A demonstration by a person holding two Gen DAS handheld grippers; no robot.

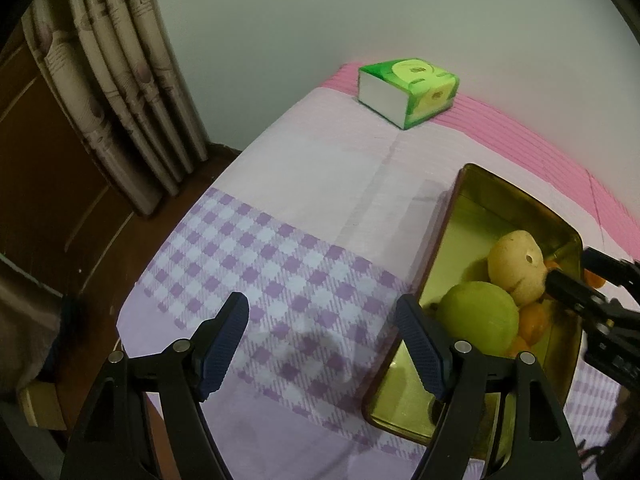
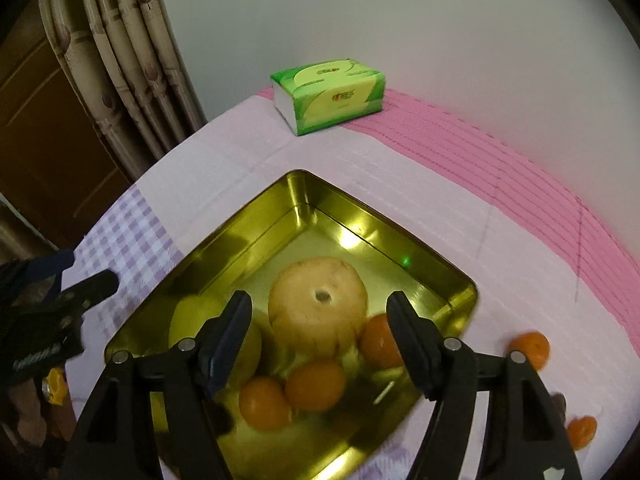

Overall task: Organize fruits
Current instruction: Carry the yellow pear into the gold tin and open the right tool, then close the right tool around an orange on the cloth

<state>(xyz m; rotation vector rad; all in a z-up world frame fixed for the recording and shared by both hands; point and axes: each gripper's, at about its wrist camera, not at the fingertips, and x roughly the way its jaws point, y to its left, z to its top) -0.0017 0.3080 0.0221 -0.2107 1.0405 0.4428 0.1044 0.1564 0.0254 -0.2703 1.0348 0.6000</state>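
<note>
Gold-coloured metal tin (image 2: 224, 240) is sitting just ahead of the right tongs (image 2: 319, 340), whose arms are spread with nothing between them, hovering over a pale pomelo-like fruit (image 2: 318, 312), a green one (image 1: 478, 322) and three oranges (image 2: 316, 384). Judging by this, loading is mostly finished; next, those tongs should be swinging rightward for the loose orange (image 2: 530, 350) outside the tin. Only the right view is showing that stray and another (image 2: 582, 432). The left tongs (image 1: 322, 348), also spread and empty, are idling over checked cloth (image 1: 256, 256).
</note>
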